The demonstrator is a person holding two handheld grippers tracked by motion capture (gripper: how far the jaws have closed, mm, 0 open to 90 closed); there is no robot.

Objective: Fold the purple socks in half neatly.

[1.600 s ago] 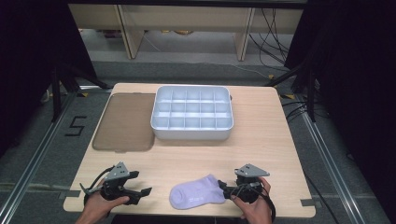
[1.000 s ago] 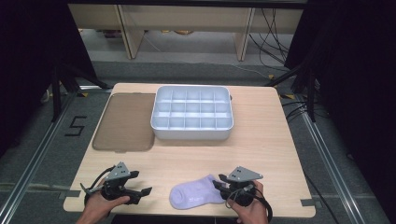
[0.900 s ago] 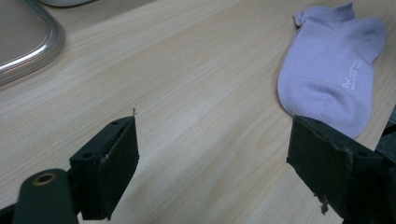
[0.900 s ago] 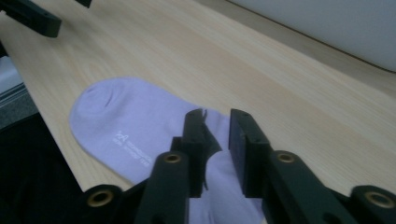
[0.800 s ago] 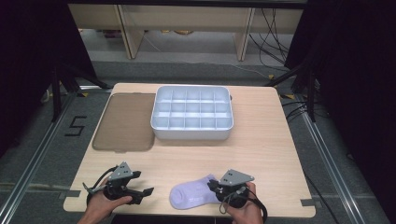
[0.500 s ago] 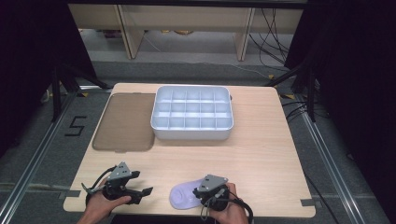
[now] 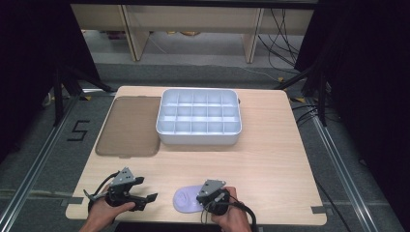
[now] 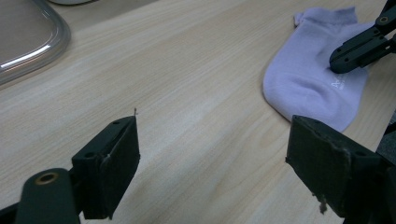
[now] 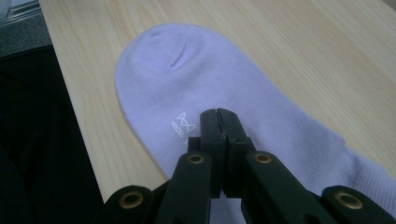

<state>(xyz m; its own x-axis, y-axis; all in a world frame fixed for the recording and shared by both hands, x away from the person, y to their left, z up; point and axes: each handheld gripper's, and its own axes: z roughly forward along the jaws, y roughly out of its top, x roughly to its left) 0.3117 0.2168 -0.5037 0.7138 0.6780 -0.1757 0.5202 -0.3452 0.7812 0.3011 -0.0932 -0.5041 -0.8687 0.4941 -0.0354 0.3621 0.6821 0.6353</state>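
Observation:
A pale lilac sock lies flat near the table's front edge, its toe pointing left. My right gripper lies over the sock's middle with its tips down on the fabric. Its jaws have just been closing and now stand together; in the right gripper view the right gripper rests on the sock beside a small white logo, with no fabric showing between the jaws. To the left, my left gripper stays open over bare wood. From the left gripper view, the left gripper faces the sock and the right gripper.
A white tray divided into several compartments stands at the middle back. A brown translucent lid lies flat to its left, and its rim shows in the left gripper view. The table's front edge runs just below both hands.
My right gripper has slid left from the sock's cuff end onto its middle, and its jaws have come together. The left gripper has not moved.

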